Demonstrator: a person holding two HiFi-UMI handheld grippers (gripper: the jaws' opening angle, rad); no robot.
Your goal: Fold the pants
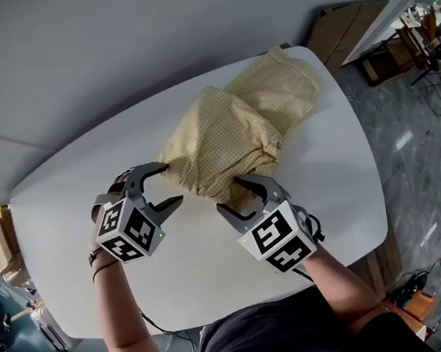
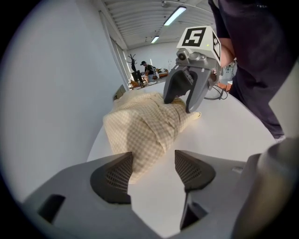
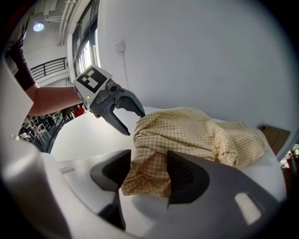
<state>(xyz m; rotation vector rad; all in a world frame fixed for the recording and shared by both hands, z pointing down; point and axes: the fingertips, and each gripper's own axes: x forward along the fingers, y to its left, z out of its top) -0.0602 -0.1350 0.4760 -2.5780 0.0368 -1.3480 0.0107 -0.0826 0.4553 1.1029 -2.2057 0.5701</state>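
With both jaws released, left tool (image 1: 172, 185) beside the cloth and right tool (image 1: 229, 194) straddling a loose edge, pants (image 1: 235, 129) sit bunched mid-counter (image 1: 343, 196). Risk: clamping only the top layer drags the heap, giving a crooked fold.

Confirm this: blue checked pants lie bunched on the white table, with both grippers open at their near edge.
Wrong on colour: the pants are pale yellow checked, not blue; the head view shows it. The rest holds: they lie bunched on the white table, with the left gripper and right gripper open at their near edge.
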